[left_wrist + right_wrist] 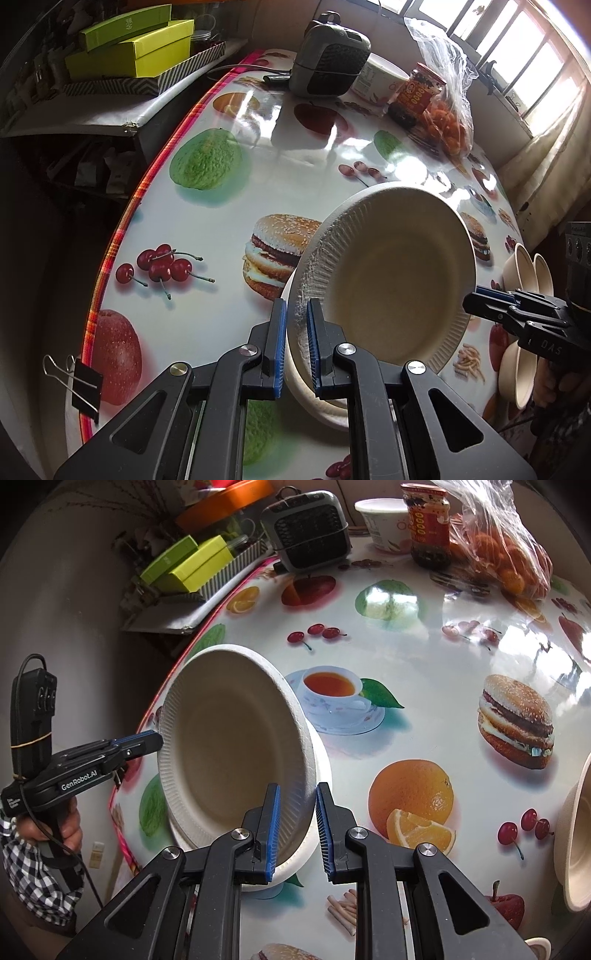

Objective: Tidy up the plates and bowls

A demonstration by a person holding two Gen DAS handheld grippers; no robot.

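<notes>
Two grippers, left gripper [296,345] and right gripper [297,832], are pinching opposite rim edges of a tilted paper plate [391,280] over the white stack [321,771], looking light, flimsy and crush-prone.

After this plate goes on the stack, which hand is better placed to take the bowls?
Right: the bowls lie beside the right gripper, across the plate from the left gripper.

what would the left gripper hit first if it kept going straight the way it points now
Probably the stacked plate right below the plate that the left gripper holds by its rim; depth past the fingers is hard to judge.
</notes>
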